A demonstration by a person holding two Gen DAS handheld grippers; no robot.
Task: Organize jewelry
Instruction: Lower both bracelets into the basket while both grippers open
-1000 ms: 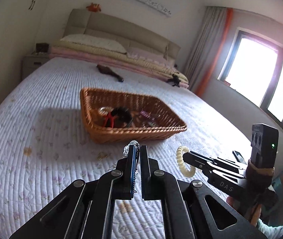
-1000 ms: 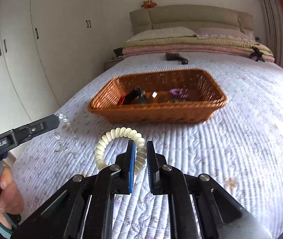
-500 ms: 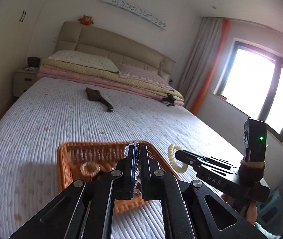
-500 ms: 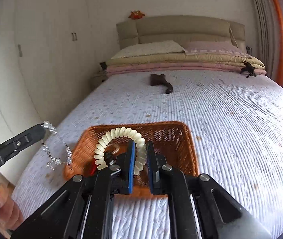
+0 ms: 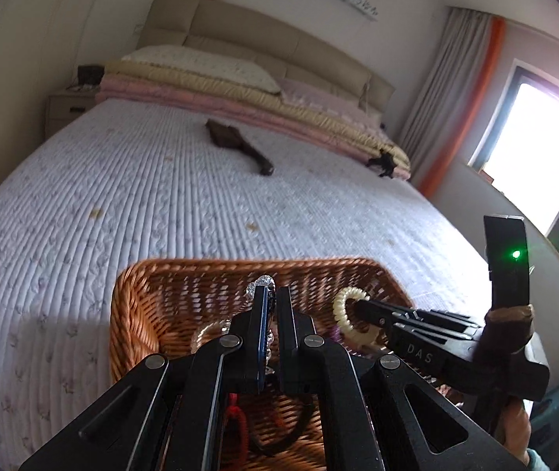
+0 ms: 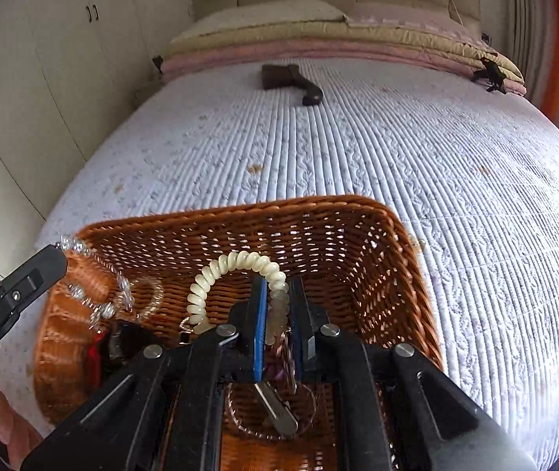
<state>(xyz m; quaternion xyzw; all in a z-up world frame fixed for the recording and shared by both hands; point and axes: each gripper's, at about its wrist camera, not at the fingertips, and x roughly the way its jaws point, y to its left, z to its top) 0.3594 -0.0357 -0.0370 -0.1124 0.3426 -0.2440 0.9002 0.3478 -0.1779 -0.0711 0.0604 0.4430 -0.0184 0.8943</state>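
Bed (image 6: 397,149), lilac quilted cover with scattered tan specks. Directly on it: wicker basket (image 6: 405,274), under and just ahead of both sets of jaws, far rim past the tips. Dark brown brush (image 6: 291,82), well beyond the jaws, near the bed's head. Folded pink and yellow quilts (image 6: 358,45) farthest ahead, pillow on top. Small black item (image 6: 489,72) at the quilts' right end, identity unclear.

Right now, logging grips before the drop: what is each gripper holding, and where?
Left gripper pinches the crystal chain at its top end. Right gripper clamps the coil band on one side of its loop.
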